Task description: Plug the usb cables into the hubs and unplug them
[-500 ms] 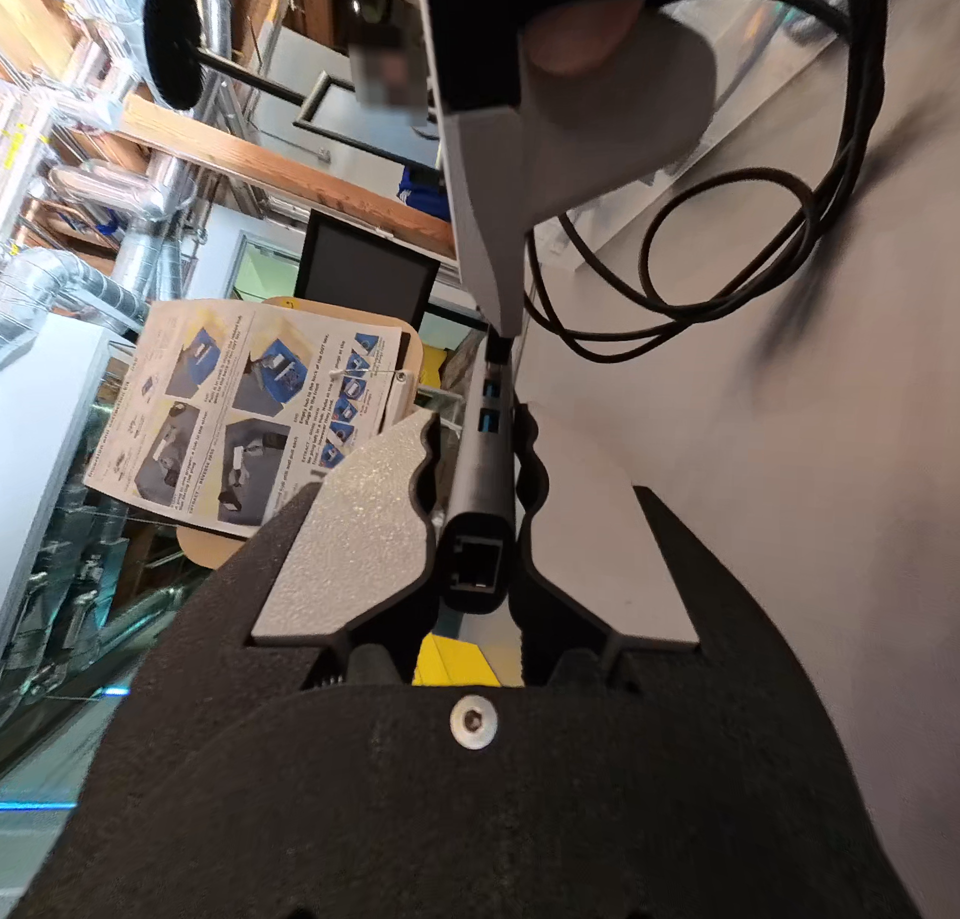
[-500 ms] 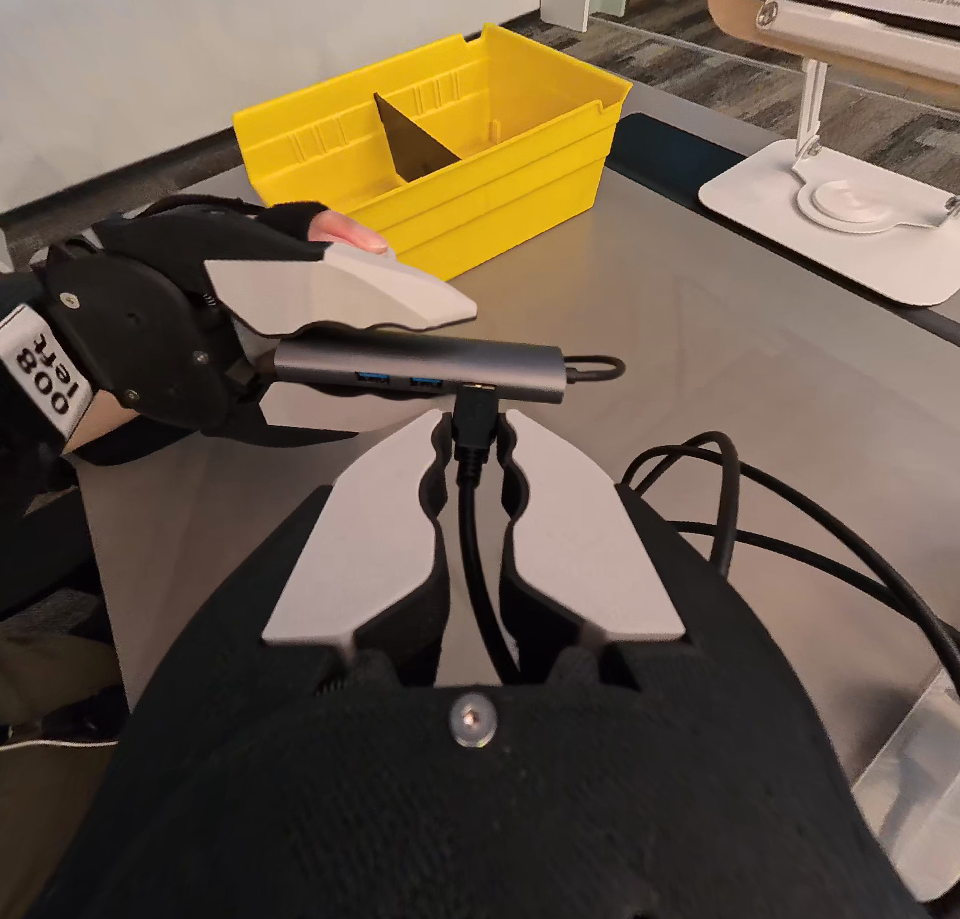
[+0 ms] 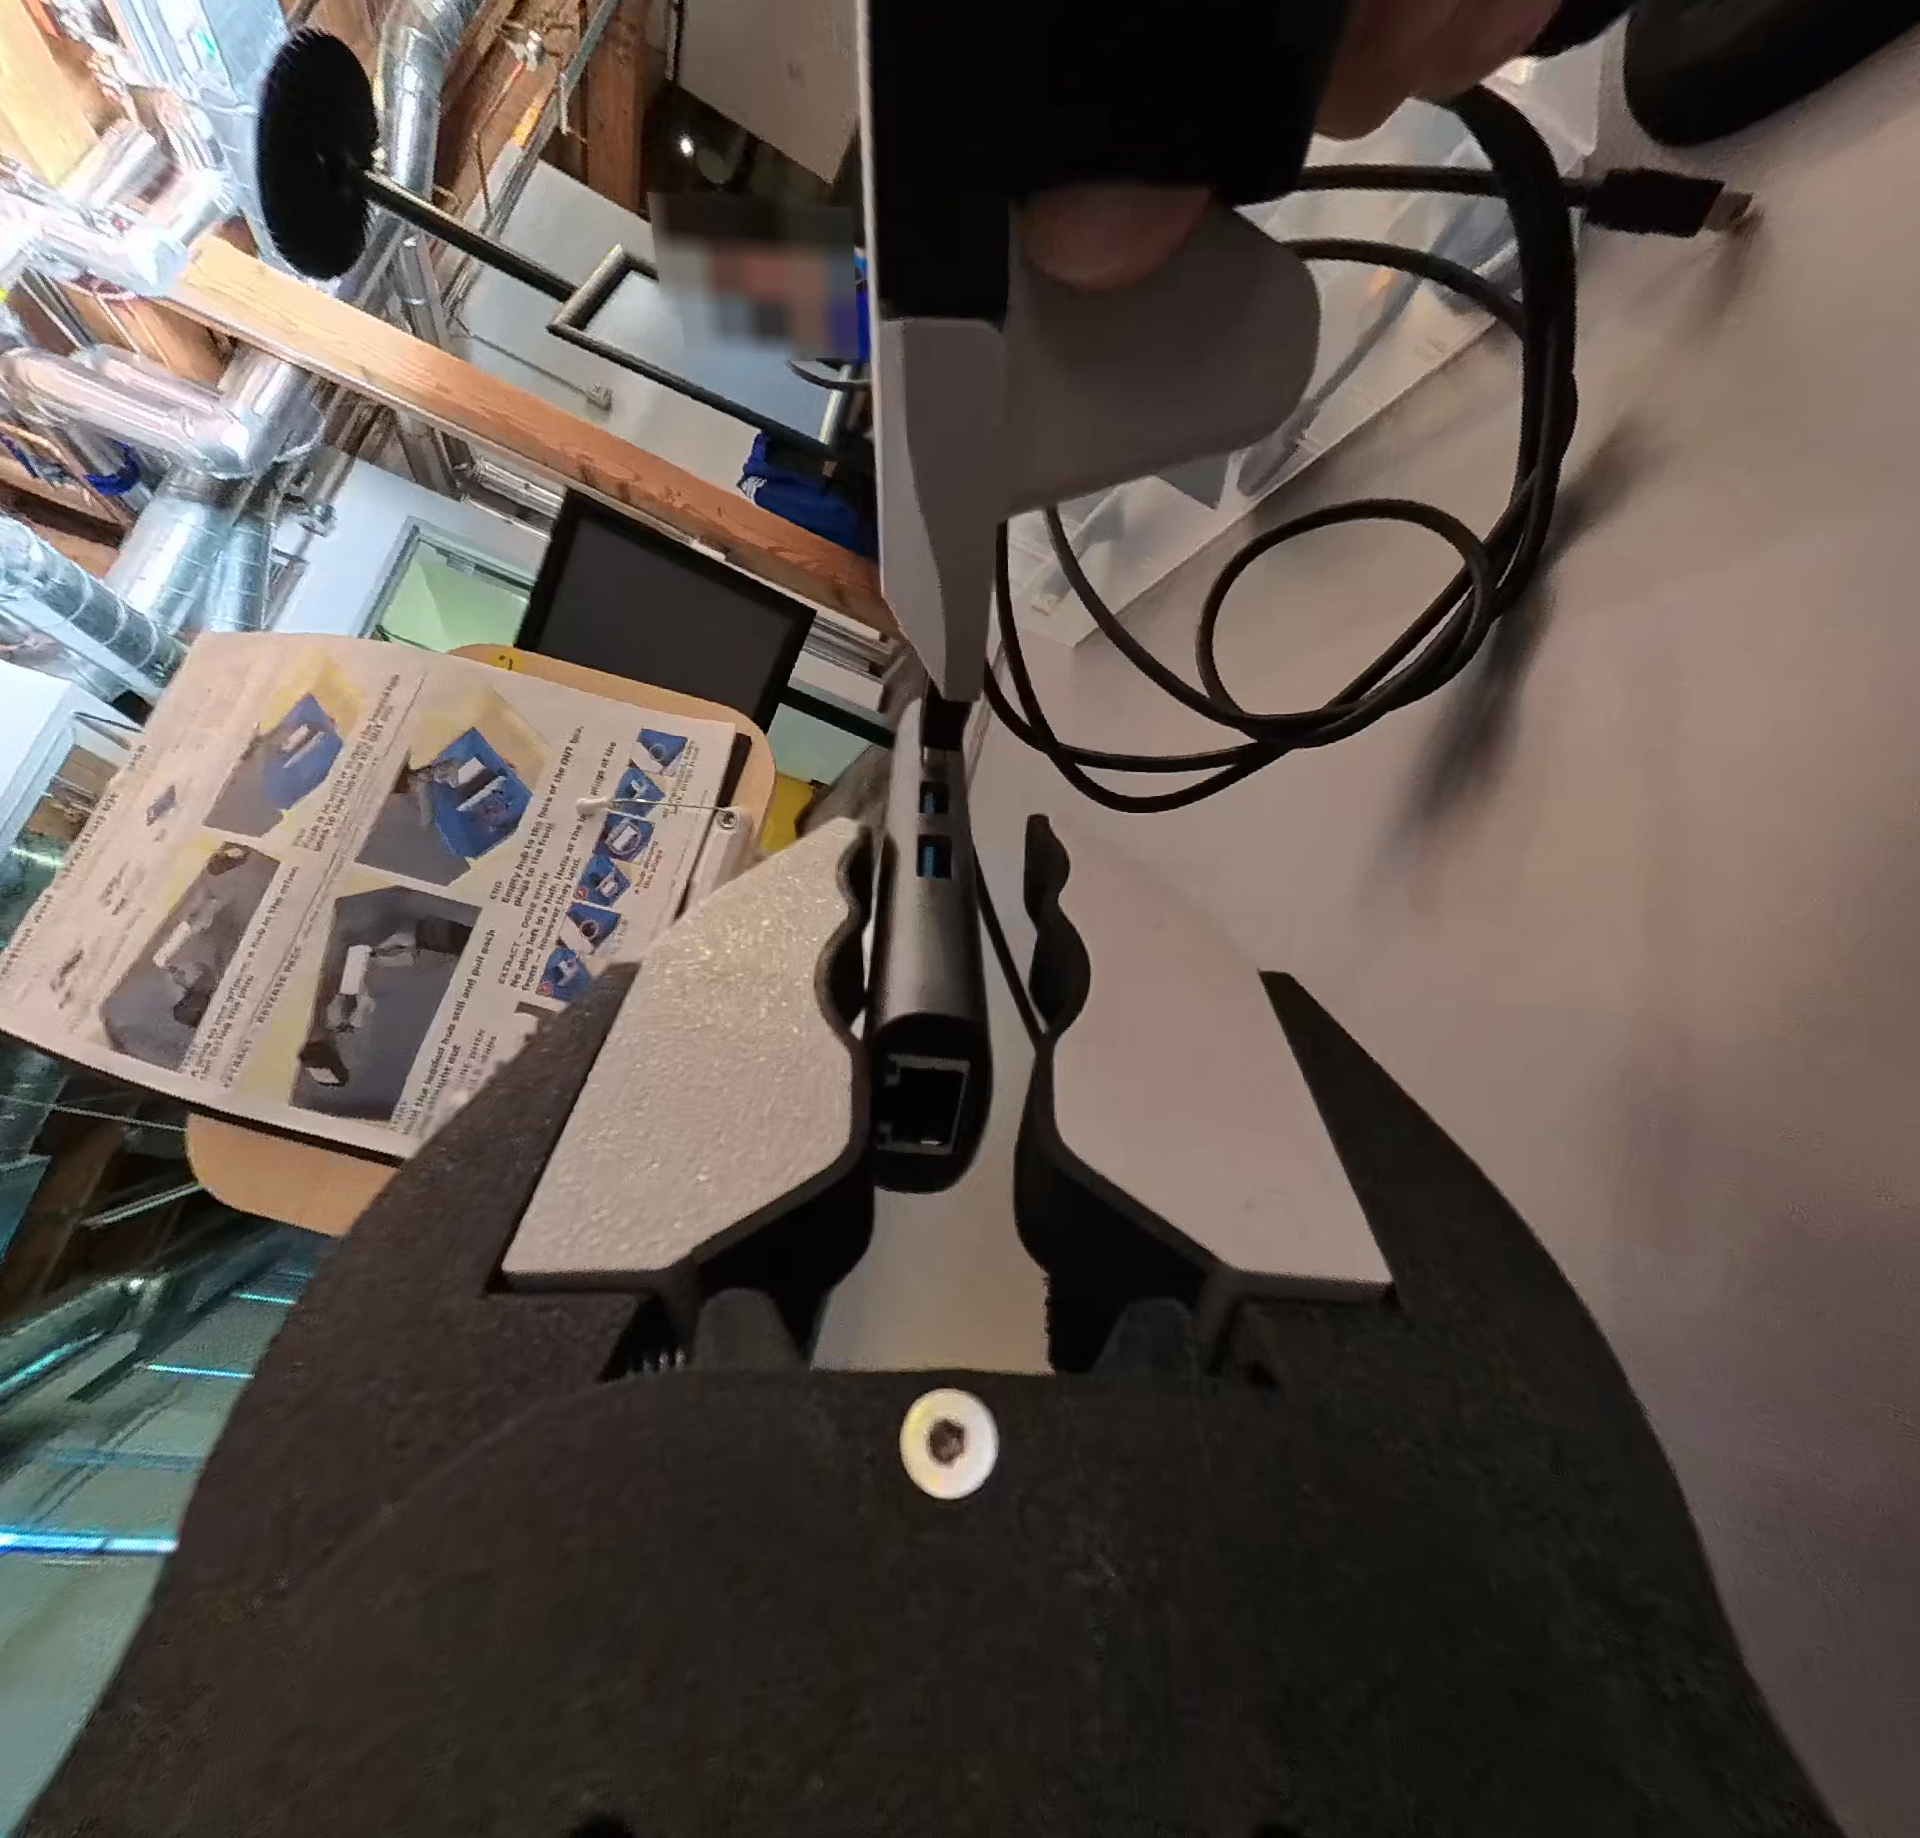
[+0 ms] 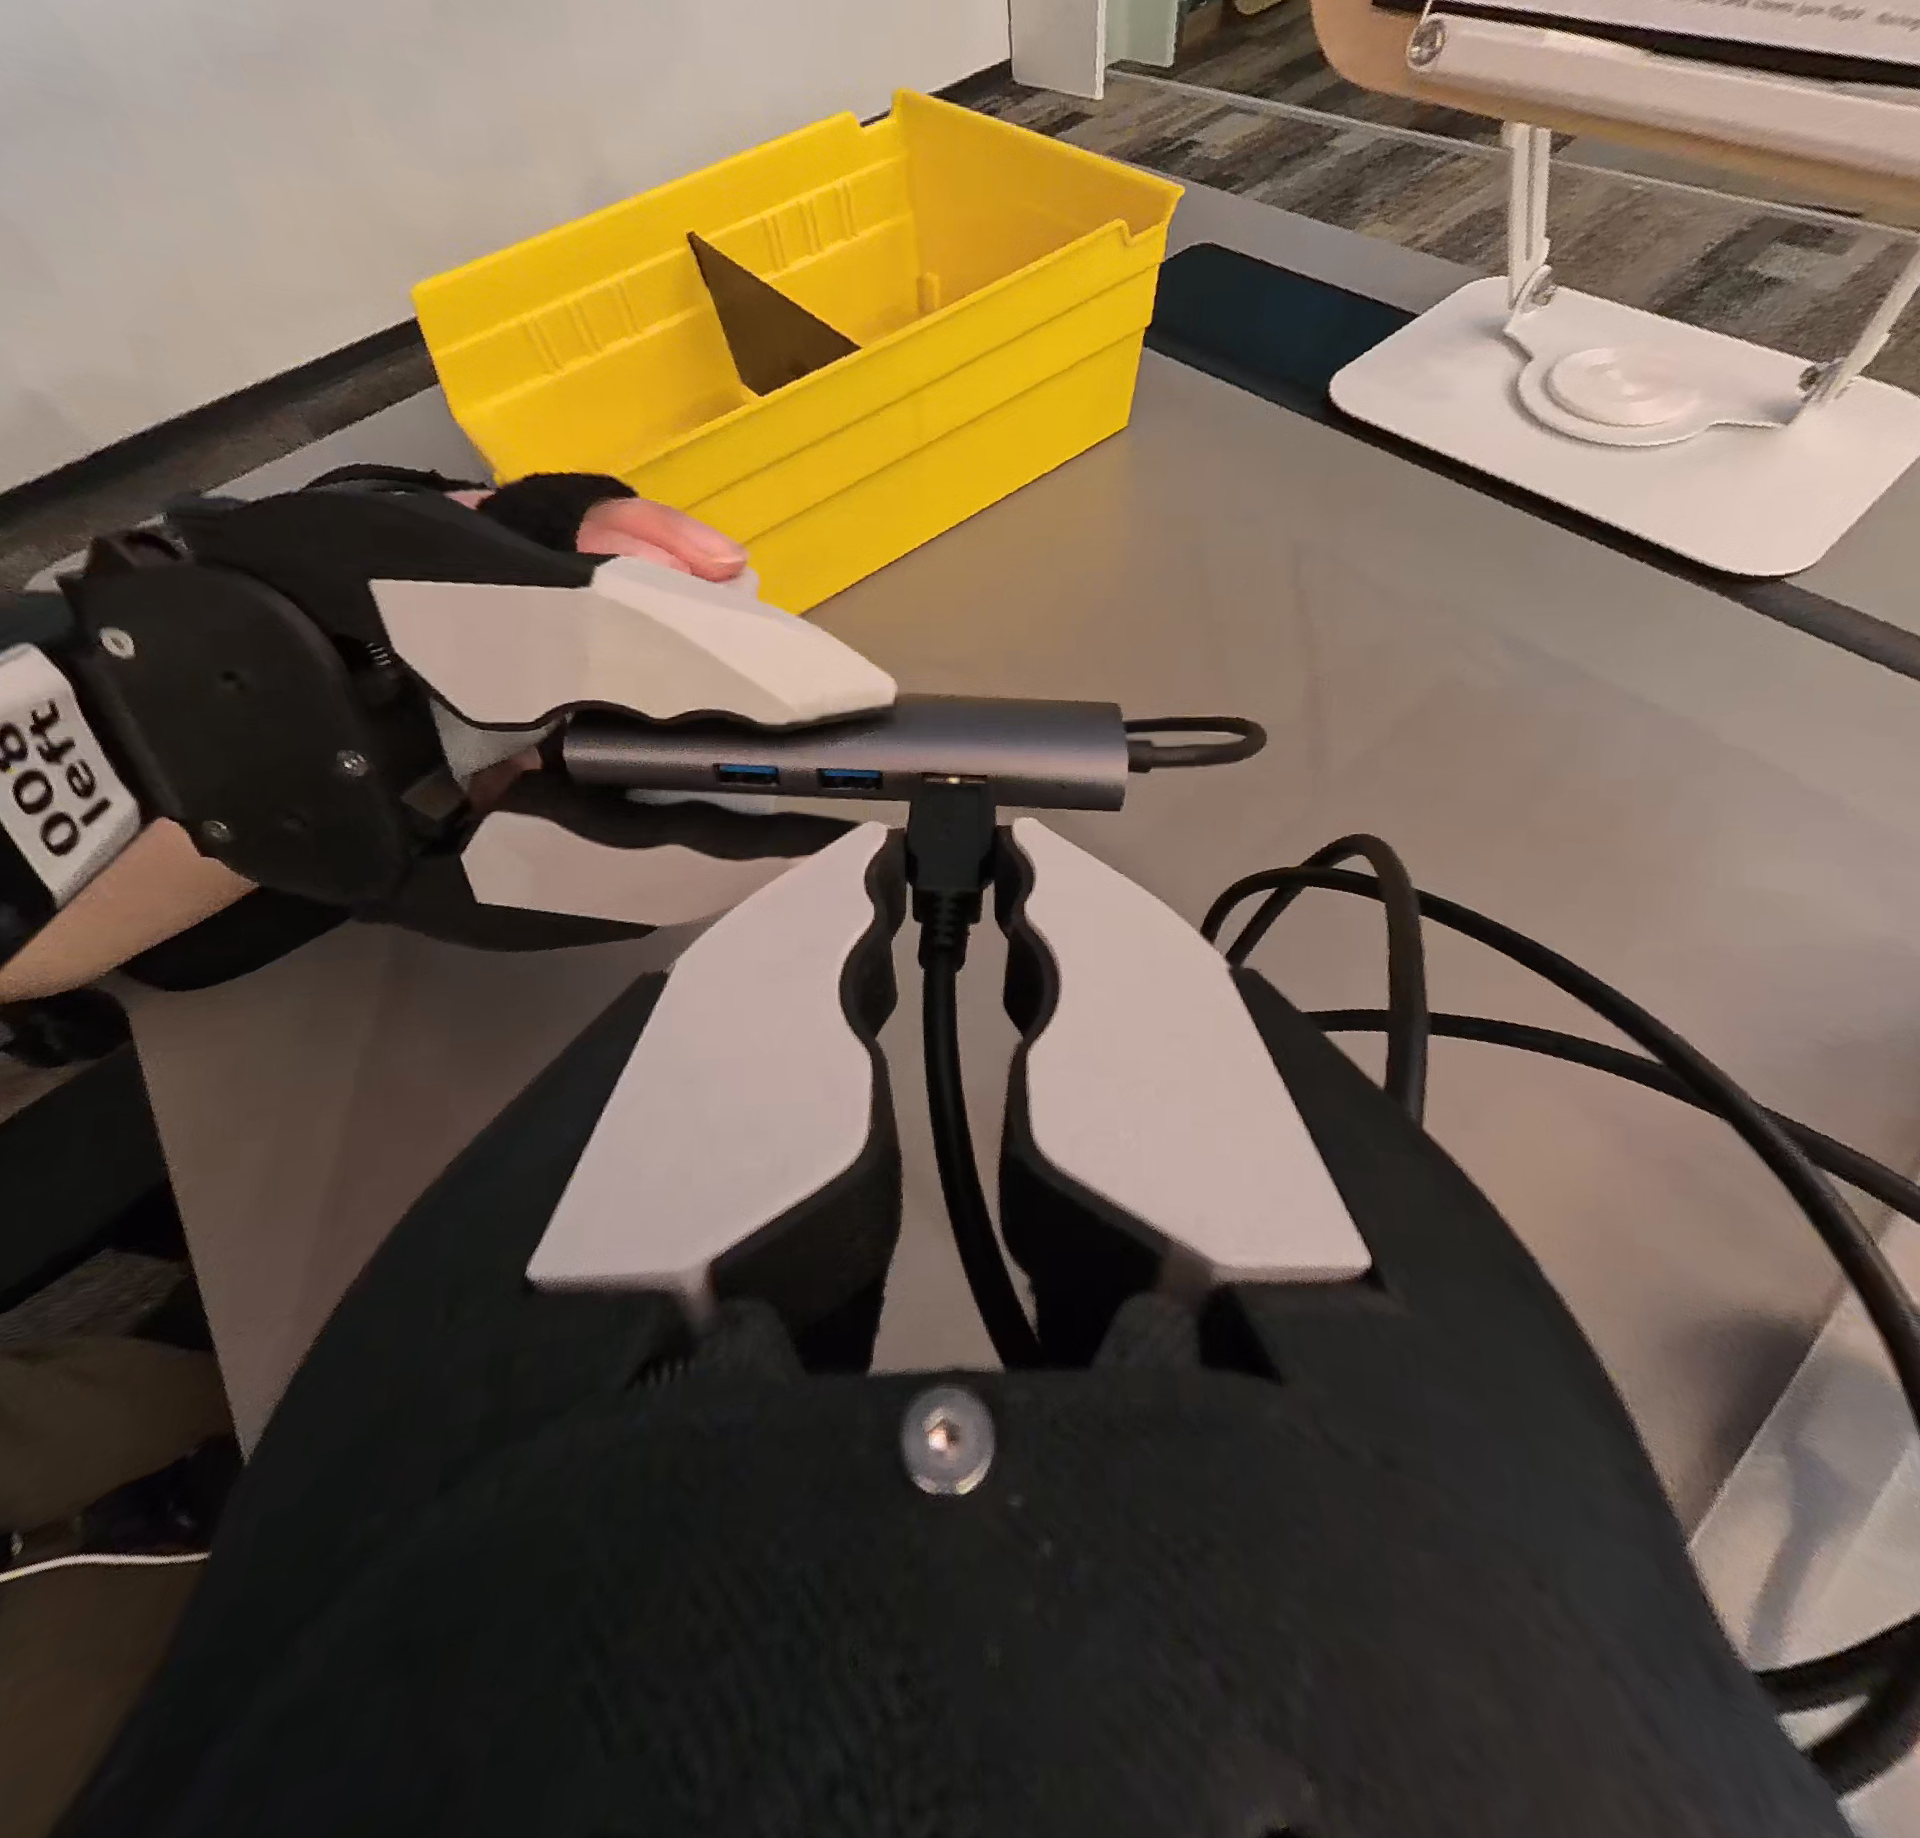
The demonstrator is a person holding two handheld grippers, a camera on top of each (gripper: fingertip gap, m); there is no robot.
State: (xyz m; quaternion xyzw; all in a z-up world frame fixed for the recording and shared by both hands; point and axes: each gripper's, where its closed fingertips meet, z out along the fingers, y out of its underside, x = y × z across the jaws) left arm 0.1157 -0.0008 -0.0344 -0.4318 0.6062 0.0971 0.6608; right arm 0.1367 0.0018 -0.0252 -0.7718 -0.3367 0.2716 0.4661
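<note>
On a grey table (image 4: 1455, 749), seen left to right from the right wrist view, the left gripper (image 4: 831, 739) reaches in from the left edge, a gloved hand (image 4: 436, 541) behind it, its pale fingers (image 4: 665, 645) lying above and below one end of a slim grey hub (image 4: 935, 744). From the left wrist view the same hub (image 3: 928, 967) sits against one finger while a clear gap shows beside the other, so the jaws are narrow but not pressed tight from both sides. Behind the hub stands a yellow bin (image 4: 883, 417) with a dark divider, its nearer half apparently bare. At centre, the right gripper (image 4: 951, 853) points at the hub's long side, jaws narrow and flanking a black plug (image 4: 943, 832) seated in a port next to two blue ports; small gaps show on either side of the plug, so a firm grip cannot be told. The plug's black cable (image 4: 961, 1113) runs back between the fingers toward the camera. A short lead curls from the hub's right end. Farther right, loops of black cord (image 4: 1403, 957) lie on the table, and a white stand (image 4: 1621, 438) holding a printed sheet sits at the far right corner. In the left wrist view, a loose plug end (image 3: 1662, 204) of the cord rests on the table.
</note>
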